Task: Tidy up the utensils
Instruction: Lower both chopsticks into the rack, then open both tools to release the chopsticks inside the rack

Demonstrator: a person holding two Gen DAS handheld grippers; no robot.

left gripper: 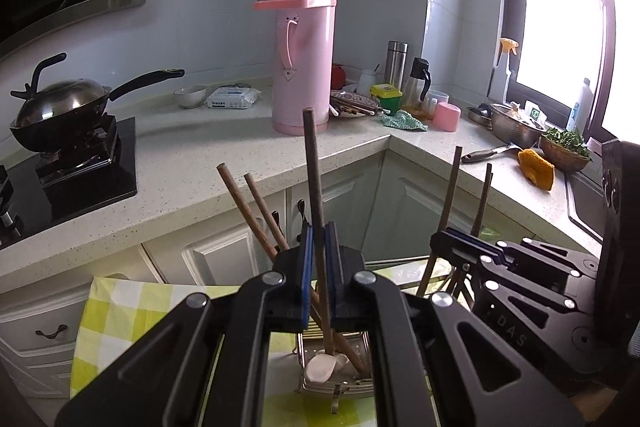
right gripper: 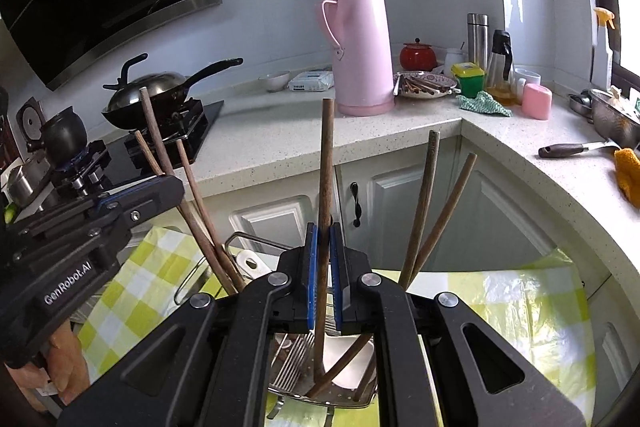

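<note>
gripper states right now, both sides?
Left gripper: shut on a chopstick, its lower end in the metal holder.
Right gripper: shut on a chopstick.

Support surfaces: speckled L-shaped countertop and table under yellow-check cloth.

Reference: pink thermos, standing near the countertop's inner corner. Left of it: wipes pack, white bowl, black hob. Right of it: plate of chopsticks, green cloth, pink cup. On the check cloth: metal utensil rack.
</note>
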